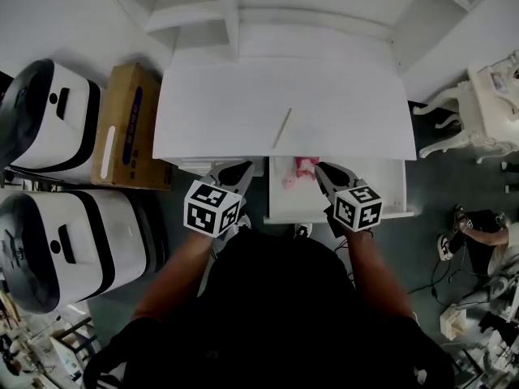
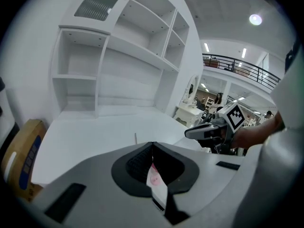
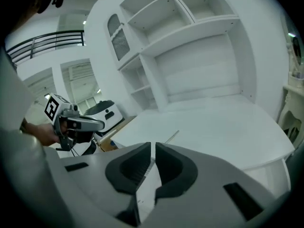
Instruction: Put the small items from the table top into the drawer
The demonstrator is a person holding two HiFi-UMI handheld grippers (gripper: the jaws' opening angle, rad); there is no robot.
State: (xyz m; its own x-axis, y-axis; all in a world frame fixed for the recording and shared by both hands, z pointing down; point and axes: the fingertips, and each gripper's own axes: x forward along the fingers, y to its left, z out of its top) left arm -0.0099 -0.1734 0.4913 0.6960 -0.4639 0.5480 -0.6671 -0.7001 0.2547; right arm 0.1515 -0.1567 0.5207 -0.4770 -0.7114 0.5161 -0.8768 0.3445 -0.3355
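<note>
A thin pale stick (image 1: pixel 281 128) lies alone on the white table top (image 1: pixel 211 112); it also shows in the left gripper view (image 2: pixel 135 137) and the right gripper view (image 3: pixel 171 136). Under the table's front edge the drawer (image 1: pixel 381 186) is pulled out, with a pink item (image 1: pixel 302 172) inside. My left gripper (image 1: pixel 233 173) hovers just left of the drawer, shut and empty (image 2: pixel 152 146). My right gripper (image 1: pixel 326 178) hangs over the drawer beside the pink item, shut with only a thin slit and nothing in it (image 3: pixel 153 148).
White hutch shelves (image 1: pixel 235 14) rise at the back of the table. A cardboard box (image 1: pixel 126 124) and two white-and-black machines (image 1: pixel 49 116) (image 1: pixel 73 245) stand on the floor at left. An ornate white table (image 1: pixel 486 96) and cables lie at right.
</note>
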